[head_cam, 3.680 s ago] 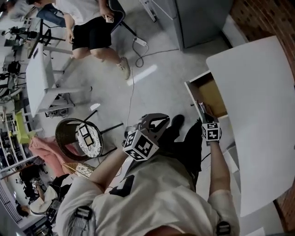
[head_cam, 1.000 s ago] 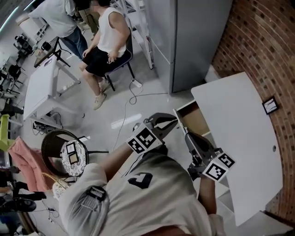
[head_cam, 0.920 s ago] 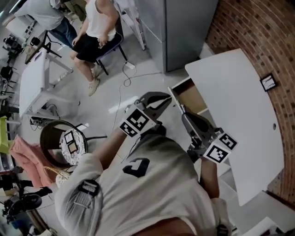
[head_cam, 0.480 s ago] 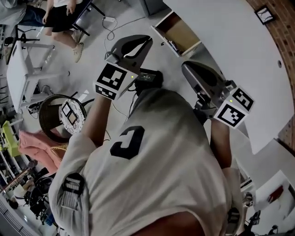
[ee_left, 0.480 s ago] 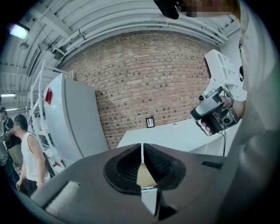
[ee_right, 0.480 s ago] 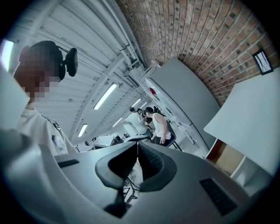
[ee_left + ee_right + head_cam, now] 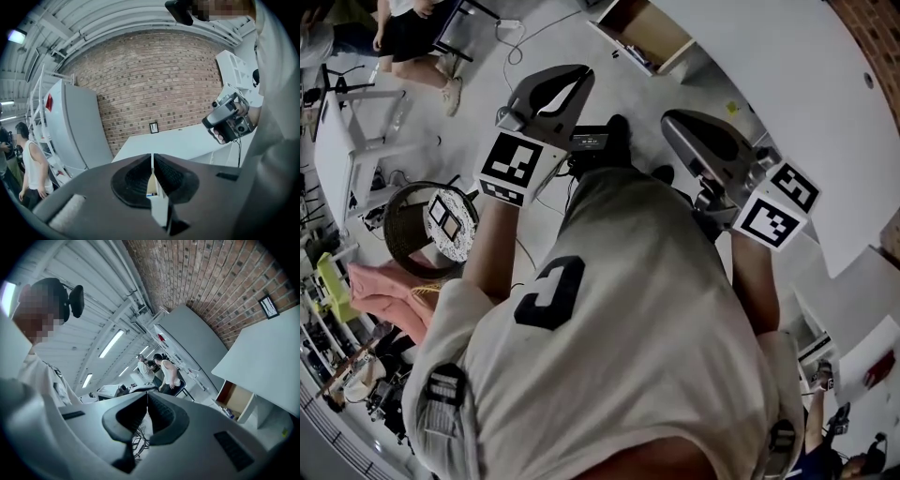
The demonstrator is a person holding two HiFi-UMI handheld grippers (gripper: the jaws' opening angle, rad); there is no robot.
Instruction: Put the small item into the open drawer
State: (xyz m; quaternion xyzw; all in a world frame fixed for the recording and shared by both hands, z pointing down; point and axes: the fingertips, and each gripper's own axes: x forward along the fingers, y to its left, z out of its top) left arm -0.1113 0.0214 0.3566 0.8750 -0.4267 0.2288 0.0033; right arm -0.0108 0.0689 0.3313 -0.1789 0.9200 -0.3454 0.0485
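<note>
In the head view, my torso fills most of the picture. The open wooden drawer (image 7: 642,33) shows at the top edge, under the white table (image 7: 787,75). My left gripper (image 7: 572,82) and right gripper (image 7: 680,131) are both held up in front of my chest, well short of the drawer. Each is shut with nothing between its jaws. The right gripper view has the drawer (image 7: 239,401) far off at the right, with a few small things (image 7: 227,413) at its front edge. The left gripper (image 7: 152,159) looks toward the white table (image 7: 183,140).
A brick wall (image 7: 154,89) and a grey cabinet (image 7: 75,126) stand behind the table. A seated person (image 7: 417,33), a white desk (image 7: 342,141) and a round stool (image 7: 431,220) are at the left, and a pink cloth (image 7: 389,291) is on the floor.
The right gripper has come away from the drawer and both grippers are now drawn back near my chest. The view has swung, so the drawer slid to the top edge.
</note>
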